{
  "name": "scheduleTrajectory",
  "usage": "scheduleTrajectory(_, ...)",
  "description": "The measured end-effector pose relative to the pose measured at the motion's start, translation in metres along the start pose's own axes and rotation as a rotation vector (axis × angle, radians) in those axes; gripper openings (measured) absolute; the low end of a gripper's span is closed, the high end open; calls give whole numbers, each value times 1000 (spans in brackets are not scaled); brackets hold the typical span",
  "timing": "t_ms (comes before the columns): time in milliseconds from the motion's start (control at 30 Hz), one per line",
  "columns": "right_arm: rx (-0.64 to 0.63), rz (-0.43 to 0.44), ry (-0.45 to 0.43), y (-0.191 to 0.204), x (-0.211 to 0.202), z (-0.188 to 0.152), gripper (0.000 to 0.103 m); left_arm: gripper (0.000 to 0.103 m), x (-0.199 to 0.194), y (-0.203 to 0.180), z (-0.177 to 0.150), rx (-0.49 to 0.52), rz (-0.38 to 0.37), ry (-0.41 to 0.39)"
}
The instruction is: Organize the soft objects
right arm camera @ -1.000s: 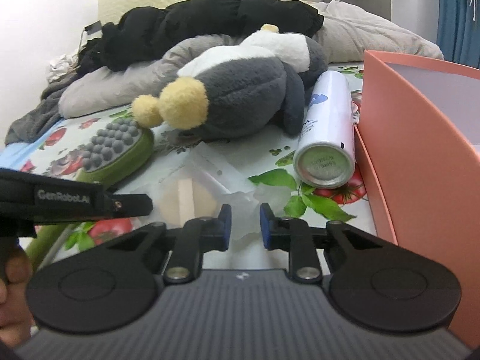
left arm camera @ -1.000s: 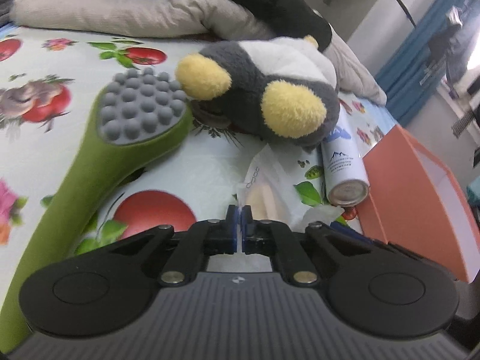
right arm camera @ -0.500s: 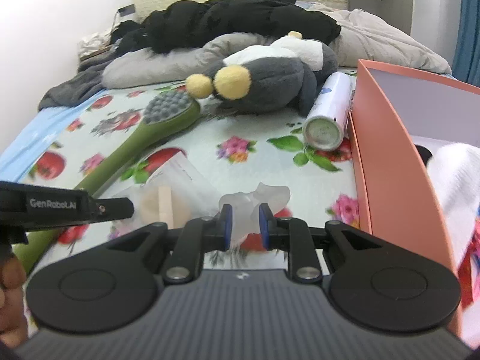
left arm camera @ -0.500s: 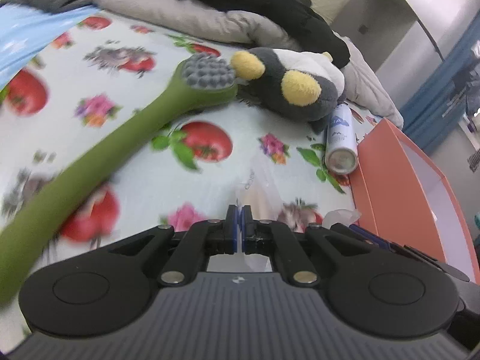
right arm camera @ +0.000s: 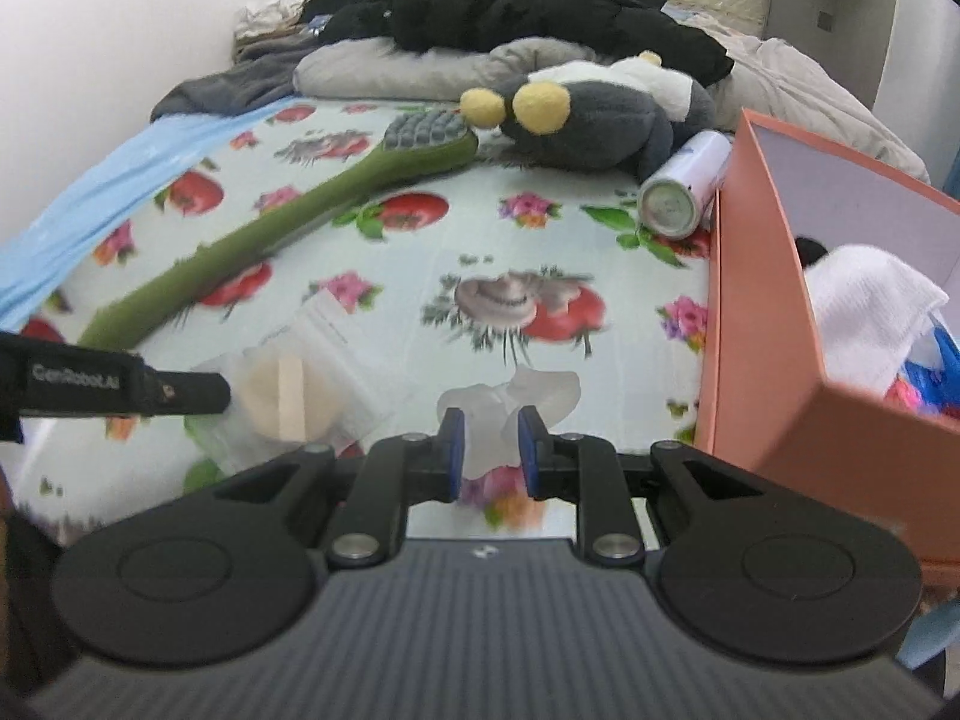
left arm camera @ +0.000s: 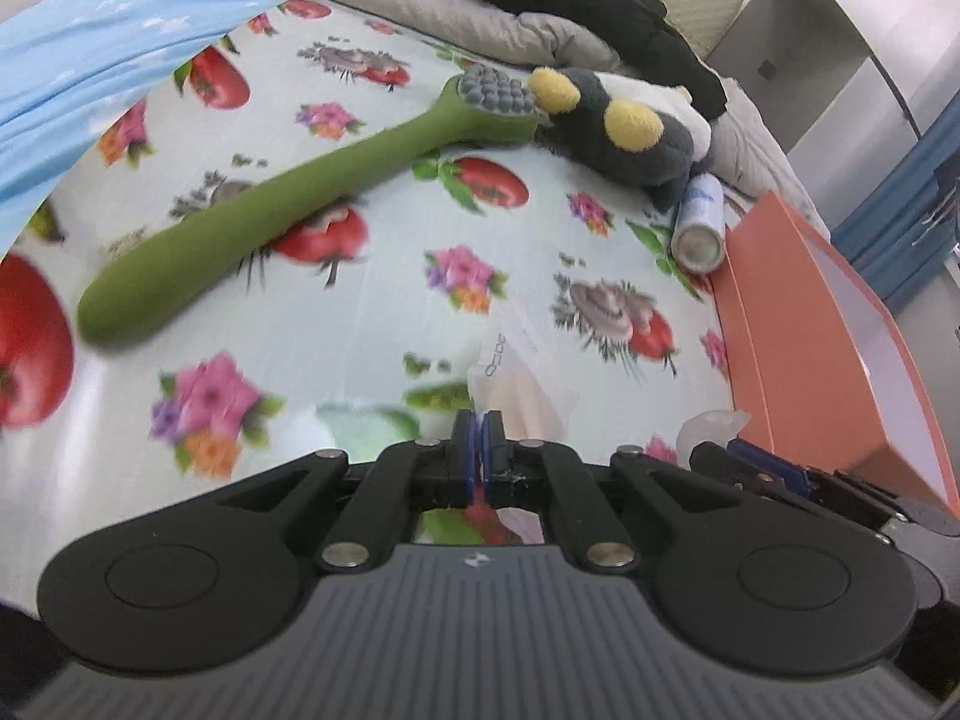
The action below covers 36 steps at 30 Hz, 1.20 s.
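My left gripper is shut on a clear plastic bag holding beige sponge pads, lifted above the bed; the bag also shows in the right wrist view. My right gripper is shut on a translucent soft silicone piece, which also shows in the left wrist view. A grey, white and yellow plush toy lies at the far end of the bed. An orange box stands at the right and holds a white cloth.
A long green massage brush lies diagonally on the flowered sheet. A white spray can lies beside the box. Pillows and dark clothes are piled at the head of the bed. A blue cloth lies at the left.
Both grippers have pulled back and up from the plush toy with their loads. The bed now looks farther away and the inside of the orange box has come into view.
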State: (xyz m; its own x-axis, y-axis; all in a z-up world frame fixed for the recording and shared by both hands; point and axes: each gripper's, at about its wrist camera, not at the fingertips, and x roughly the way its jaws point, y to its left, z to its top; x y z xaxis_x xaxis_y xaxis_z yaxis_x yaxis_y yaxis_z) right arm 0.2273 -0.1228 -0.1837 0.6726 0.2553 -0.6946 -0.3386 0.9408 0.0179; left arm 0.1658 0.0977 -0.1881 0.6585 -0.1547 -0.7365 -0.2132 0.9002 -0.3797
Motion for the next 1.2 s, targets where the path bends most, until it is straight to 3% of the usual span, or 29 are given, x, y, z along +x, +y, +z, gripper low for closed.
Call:
scheduleTrajectory(200, 49, 44, 27, -6, -5, -6, 27, 7, -2, 5, -15, 33, -12, 34)
scheduleTrajectory(300, 49, 47, 19, -7, -10, -4, 37, 26, -8, 7, -15, 62, 6, 12)
scheduleTrajectory(367, 68, 47, 25, -9, -11, -4, 46, 47, -9, 10, -12, 61, -6, 1)
scheduleTrajectory(600, 157, 31, 79, -19, 7, -7, 50, 53, 5, 4, -6, 122, -64, 10)
scheduleTrajectory(967, 391, 161, 122, -38, 34, -6, 51, 55, 27, -2, -9, 137, -59, 41)
scheduleTrajectory(1067, 382, 160, 119, -36, 39, -5, 48, 63, 28, -2, -8, 145, -55, 41)
scheduleTrajectory(1200, 371, 164, 115, -36, 43, -3, 41, 66, 30, -8, -10, 196, -42, 39)
